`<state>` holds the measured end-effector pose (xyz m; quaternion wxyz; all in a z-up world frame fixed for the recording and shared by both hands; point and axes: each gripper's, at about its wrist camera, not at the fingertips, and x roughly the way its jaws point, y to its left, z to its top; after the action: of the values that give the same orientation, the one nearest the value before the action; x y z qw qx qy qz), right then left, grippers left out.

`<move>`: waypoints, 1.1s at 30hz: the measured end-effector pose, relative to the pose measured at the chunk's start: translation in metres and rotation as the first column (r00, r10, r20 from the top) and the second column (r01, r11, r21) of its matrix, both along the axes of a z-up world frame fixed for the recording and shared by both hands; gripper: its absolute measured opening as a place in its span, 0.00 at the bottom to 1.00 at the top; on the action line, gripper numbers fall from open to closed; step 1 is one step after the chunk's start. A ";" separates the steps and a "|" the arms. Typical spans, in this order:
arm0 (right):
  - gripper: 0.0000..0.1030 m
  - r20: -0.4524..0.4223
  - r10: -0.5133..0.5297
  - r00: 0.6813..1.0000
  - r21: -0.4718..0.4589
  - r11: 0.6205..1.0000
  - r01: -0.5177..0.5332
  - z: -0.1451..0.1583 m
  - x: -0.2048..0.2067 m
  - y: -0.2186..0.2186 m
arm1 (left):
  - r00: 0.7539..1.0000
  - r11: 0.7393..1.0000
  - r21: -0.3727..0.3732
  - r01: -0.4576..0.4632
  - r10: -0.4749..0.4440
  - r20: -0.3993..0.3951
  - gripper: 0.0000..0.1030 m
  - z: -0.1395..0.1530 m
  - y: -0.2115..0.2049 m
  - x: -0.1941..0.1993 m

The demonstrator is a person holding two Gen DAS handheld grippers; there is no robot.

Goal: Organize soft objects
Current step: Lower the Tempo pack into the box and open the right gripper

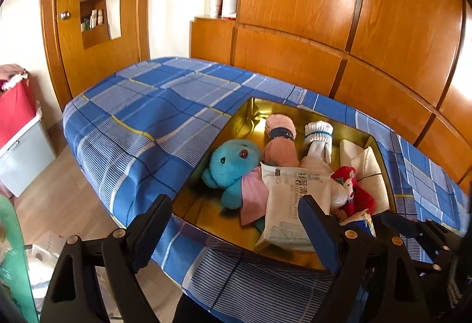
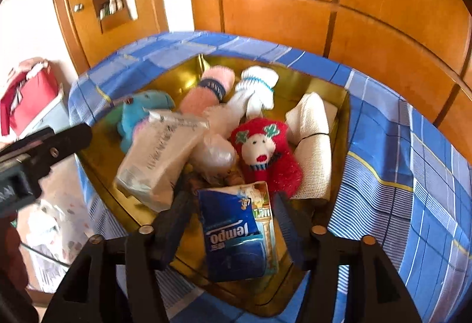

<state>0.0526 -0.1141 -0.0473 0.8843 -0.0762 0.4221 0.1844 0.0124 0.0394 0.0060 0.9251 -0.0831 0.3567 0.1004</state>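
Note:
A gold tray point(image 1: 250, 105) on the bed holds a blue plush point(image 1: 233, 164), a pink sock roll point(image 1: 280, 134), white socks point(image 1: 318, 134), a red plush point(image 1: 357, 187), a cream folded cloth point(image 1: 371, 172) and a white wipes pack point(image 1: 292, 199). My left gripper point(image 1: 236, 231) hangs open over the tray's near left corner, its right finger in front of the wipes pack. In the right wrist view, a blue Tempo tissue pack point(image 2: 239, 231) lies in the tray point(image 2: 342, 105) between the fingers of my right gripper point(image 2: 233, 219). A narrow gap shows at the left pad, so it is open.
The bed's blue checked sheet point(image 1: 147, 116) spreads left of and behind the tray. Wooden wardrobe panels point(image 1: 324, 13) rise behind the bed. A red box on a white bin point(image 1: 17, 110) stands at the left. Plastic bags point(image 2: 53, 222) lie on the floor below the bed's edge.

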 end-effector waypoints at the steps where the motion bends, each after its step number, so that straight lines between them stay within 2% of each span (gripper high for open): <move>1: 0.60 0.018 -0.014 1.000 0.017 1.000 0.014 0.004 -0.004 -0.002 | 1.000 1.000 0.011 -0.003 0.003 0.015 0.86 0.002 -0.002 -0.003; 5: 0.60 0.082 -0.109 0.991 0.051 0.993 0.105 0.017 -0.019 -0.009 | 0.998 1.000 0.023 -0.010 0.009 0.064 0.90 0.009 -0.009 -0.015; 9: 0.60 0.111 -0.188 0.976 0.077 0.981 0.181 0.023 -0.028 -0.016 | 0.997 1.000 0.030 0.008 -0.011 0.077 0.90 0.010 -0.019 -0.023; 15: 0.60 0.147 -0.248 0.958 0.067 0.968 0.241 0.029 -0.036 -0.026 | 0.996 0.999 0.037 0.027 -0.030 0.085 0.91 0.012 -0.029 -0.030; 33: 0.60 0.168 -0.248 0.954 0.068 0.968 0.240 0.034 -0.041 -0.025 | 0.996 0.999 0.034 0.017 -0.020 0.091 0.92 0.014 -0.026 -0.032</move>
<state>0.0119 -0.1391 -0.0129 0.9355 -0.0189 0.3444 0.0762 -0.0194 0.0135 0.0200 0.9426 -0.0690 0.3129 0.0935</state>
